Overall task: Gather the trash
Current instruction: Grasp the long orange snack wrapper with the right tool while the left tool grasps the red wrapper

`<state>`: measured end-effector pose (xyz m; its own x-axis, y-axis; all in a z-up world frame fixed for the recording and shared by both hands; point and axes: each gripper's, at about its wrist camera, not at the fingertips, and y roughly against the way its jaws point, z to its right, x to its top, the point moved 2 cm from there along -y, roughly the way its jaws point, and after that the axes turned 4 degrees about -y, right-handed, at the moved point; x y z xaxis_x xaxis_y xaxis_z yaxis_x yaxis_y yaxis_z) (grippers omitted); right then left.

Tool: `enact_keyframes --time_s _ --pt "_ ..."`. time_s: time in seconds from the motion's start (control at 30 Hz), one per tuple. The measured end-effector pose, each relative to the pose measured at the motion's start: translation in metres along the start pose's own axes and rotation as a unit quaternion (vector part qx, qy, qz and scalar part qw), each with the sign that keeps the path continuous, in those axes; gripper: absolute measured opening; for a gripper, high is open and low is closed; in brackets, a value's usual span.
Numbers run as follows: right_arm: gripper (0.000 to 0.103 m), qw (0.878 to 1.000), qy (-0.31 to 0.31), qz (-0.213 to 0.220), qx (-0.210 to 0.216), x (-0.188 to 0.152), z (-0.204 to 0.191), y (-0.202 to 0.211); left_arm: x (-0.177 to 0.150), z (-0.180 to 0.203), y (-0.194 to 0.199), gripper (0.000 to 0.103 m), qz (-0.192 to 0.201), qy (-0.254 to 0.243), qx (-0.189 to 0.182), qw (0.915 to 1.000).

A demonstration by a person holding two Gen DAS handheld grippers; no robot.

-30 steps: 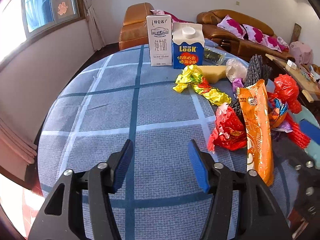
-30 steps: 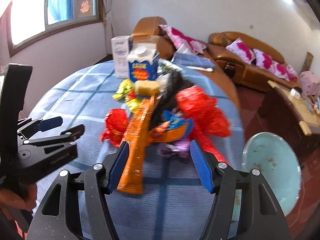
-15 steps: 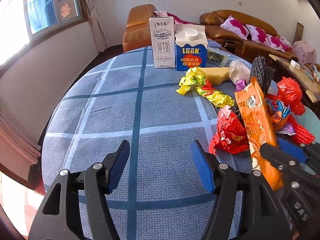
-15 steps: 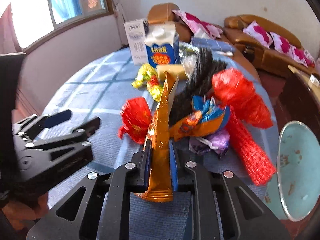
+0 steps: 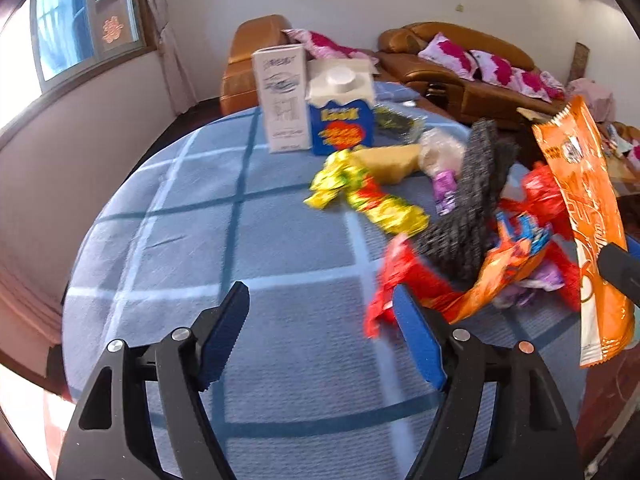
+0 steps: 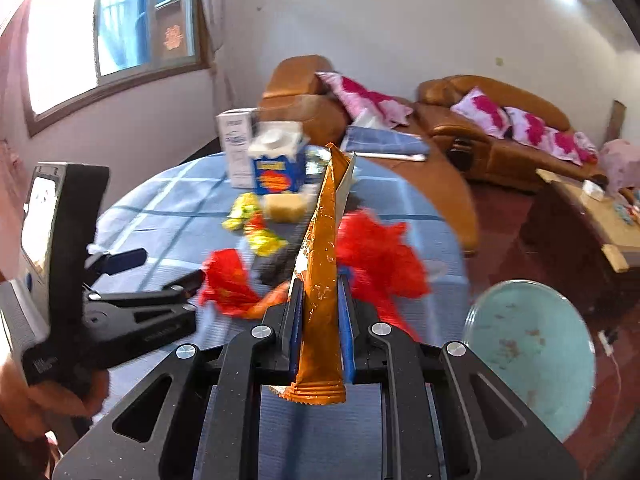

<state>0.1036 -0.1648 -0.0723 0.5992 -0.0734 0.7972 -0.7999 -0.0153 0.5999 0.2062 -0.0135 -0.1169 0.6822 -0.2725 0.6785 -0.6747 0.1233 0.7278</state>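
Observation:
My right gripper (image 6: 320,304) is shut on a long orange snack wrapper (image 6: 322,276) and holds it upright above the blue checked table (image 6: 168,200). The wrapper also shows at the right of the left wrist view (image 5: 588,216). My left gripper (image 5: 320,320) is open and empty, low over the table, just left of a red wrapper (image 5: 400,280). The trash pile holds a yellow wrapper (image 5: 360,196), a black mesh piece (image 5: 468,216), red netting (image 6: 380,256) and a crumpled orange-blue wrapper (image 5: 508,264).
A white milk carton (image 5: 284,96) and a blue carton (image 5: 340,116) stand at the table's far side. A pale blue round bin (image 6: 528,352) sits right of the table. Brown sofas with pink cushions (image 6: 500,128) stand behind.
My right gripper closed on the orange wrapper and lifted it off the pile, standing it upright. My left gripper shifted right, toward the red wrapper.

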Motion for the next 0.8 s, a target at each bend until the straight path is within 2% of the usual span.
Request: enact_keyframes --time_s 0.27,0.43,0.53,0.6,0.7,0.8 --pt "0.017 0.999 -0.033 0.007 -0.022 -0.003 0.033 0.01 0.013 0.026 -0.028 0.071 -0.023 0.006 -0.037 0.999" --pt "0.017 0.999 -0.034 0.004 -0.023 -0.006 0.036 0.009 0.015 0.032 -0.023 0.068 -0.011 0.004 -0.045 0.9989" --pt "0.017 0.999 -0.039 0.003 -0.022 -0.006 0.037 0.005 0.016 0.036 -0.029 0.057 -0.018 0.001 -0.056 0.9983" --pt "0.017 0.999 -0.042 0.001 -0.022 -0.005 0.038 0.003 0.015 0.039 -0.037 0.042 -0.029 0.0 -0.067 0.9974" --pt "0.017 0.999 -0.041 -0.001 -0.023 -0.006 0.038 0.004 0.015 0.045 -0.038 0.032 -0.028 -0.01 -0.064 0.9975" --pt "0.017 0.999 -0.04 0.0 -0.026 -0.007 0.037 0.006 0.016 0.049 -0.028 0.027 -0.005 -0.027 -0.05 0.9984"
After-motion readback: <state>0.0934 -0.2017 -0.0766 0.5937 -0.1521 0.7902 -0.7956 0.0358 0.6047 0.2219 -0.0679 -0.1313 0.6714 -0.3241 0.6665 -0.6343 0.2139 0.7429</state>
